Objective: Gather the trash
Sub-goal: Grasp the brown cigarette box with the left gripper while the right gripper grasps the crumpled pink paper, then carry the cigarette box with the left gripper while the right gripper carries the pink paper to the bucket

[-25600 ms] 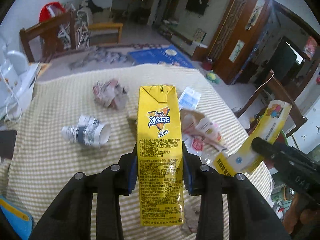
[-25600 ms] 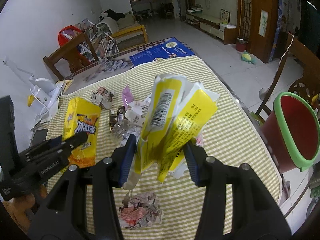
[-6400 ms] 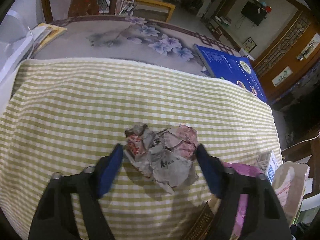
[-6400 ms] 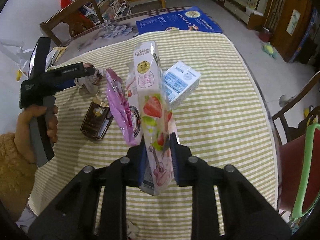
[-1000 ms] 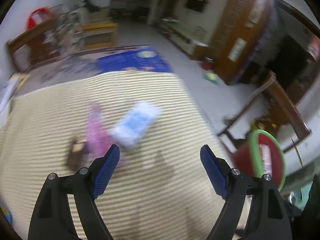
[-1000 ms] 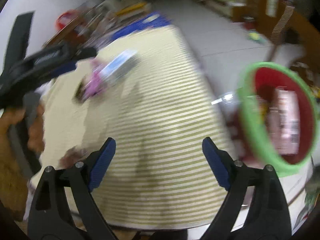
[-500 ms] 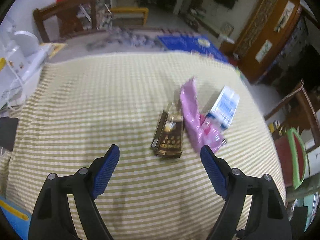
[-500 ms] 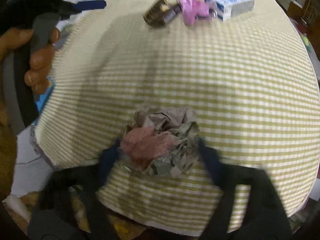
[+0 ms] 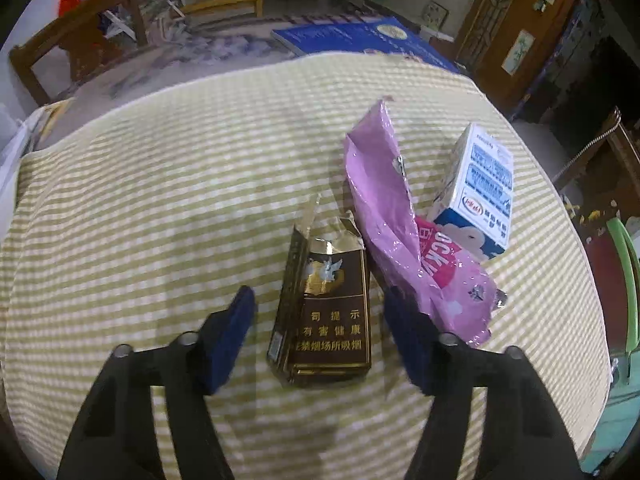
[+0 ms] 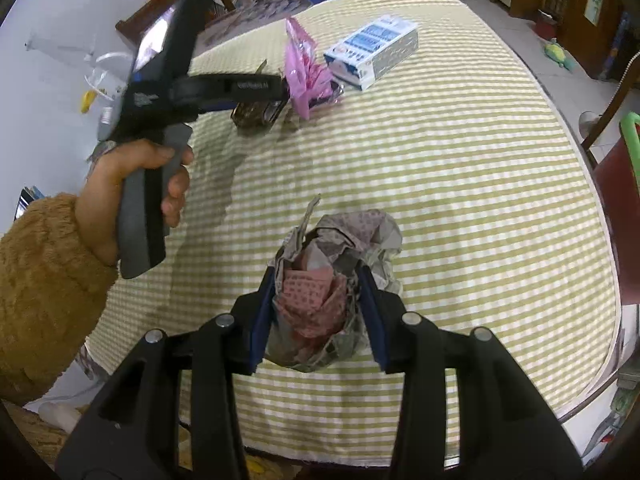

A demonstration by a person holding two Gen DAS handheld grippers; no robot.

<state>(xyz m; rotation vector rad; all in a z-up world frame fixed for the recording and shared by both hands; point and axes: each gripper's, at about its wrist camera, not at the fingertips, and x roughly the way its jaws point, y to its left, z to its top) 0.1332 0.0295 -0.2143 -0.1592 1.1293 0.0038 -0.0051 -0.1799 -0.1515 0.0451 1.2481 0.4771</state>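
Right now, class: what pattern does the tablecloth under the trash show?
Olive-yellow and white checks on the tablecloth, clearest in the right wrist view.

My left gripper [image 9: 318, 322] is closing around the brown cigarette pack [image 9: 326, 312], pads not yet touching. A pink wrapper [image 9: 404, 236] and white-blue carton [image 9: 478, 192] lie toward the table's [image 9: 160, 200] right edge.

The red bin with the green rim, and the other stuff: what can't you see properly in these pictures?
- Red bin: cut off by the right wrist view's edge; inside unseen.
- Brown cigarette pack: right wrist view, mostly behind the left gripper.
- Crumpled paper ball: sides covered by the closing right gripper.
- Blue and white carton: print too small.
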